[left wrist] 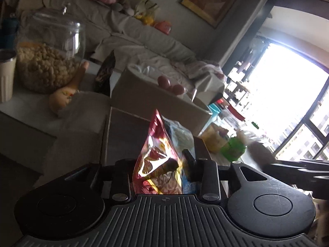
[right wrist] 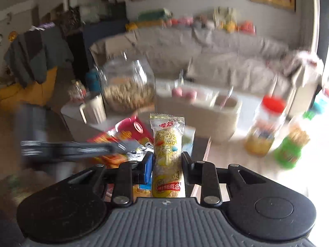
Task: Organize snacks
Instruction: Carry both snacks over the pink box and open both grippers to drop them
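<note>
— Pinching anything, that right gripper (right wrist: 167, 162)?

— Yes, its jaws press both sides of an upright rice-cracker packet (right wrist: 167, 156), clear wrapper with yellow print, standing between the fingers.

— And the left gripper (left wrist: 162, 171)?

— A shiny red snack bag (left wrist: 154, 160) stands between its fingers, with a pale blue packet (left wrist: 181, 135) just behind. The picture is dark there, so I cannot tell whether the pads press on the bag or stand off it.

— Where is all this?

— Above a low dark table. From the right wrist, the left tool shows as a blurred dark bar over a red and orange pile of packets (right wrist: 123, 138).

— Anything else around?

— A big glass jar (left wrist: 49, 57) of puffed snacks on a pale block, a red-lidded jar (right wrist: 265, 127) and a green tub (right wrist: 290, 150) of sticks to the right, a grey sofa (right wrist: 236, 61) behind.
</note>
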`<state>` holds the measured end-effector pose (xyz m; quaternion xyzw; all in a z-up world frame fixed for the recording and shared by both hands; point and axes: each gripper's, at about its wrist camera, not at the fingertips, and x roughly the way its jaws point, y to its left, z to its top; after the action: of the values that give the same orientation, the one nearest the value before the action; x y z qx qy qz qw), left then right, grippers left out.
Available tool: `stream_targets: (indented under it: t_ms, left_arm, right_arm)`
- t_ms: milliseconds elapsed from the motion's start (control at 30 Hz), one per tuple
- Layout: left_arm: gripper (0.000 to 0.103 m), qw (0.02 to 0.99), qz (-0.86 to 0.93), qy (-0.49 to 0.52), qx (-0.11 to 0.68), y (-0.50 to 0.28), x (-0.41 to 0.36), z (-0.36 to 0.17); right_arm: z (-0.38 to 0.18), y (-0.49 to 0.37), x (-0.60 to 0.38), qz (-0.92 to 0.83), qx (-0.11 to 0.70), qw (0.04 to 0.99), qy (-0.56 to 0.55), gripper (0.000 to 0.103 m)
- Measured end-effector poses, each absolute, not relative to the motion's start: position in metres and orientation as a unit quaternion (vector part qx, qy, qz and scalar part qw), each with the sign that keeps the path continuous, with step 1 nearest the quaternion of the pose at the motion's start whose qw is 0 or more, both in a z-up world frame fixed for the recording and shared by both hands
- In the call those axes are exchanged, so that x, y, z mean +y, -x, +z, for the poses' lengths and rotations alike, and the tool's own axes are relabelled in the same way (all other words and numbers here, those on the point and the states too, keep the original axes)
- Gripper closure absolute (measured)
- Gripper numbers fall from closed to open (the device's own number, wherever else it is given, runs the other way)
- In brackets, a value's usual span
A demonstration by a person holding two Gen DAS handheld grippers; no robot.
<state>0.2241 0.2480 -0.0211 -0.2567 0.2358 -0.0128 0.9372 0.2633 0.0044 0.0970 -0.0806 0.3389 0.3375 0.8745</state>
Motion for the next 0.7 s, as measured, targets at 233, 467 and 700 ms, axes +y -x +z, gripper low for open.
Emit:
stream_targets:
  t_ms: [233,467,700]
  left_arm:
    - [0.065,0.946,-0.012,0.256,0.199,-0.203,0.255,-0.008]
    - [0.065,0.958,0.021,0.204,0.2,-0.164,0.24,-0.006]
    - [0.066,0.951,0.008,0.217,0.219,-0.107,0.223,0.0]
  right_arm:
    - [0.028,-0.332,0.053,0.312,0.439,0.843,0.011,0.072]
    - [0.04,-0.317,0.017,0.325,0.39,0.862,0.014,0.048]
    - [0.049,-0.278,-0.025,0.359,0.389,0.848,0.014,0.043]
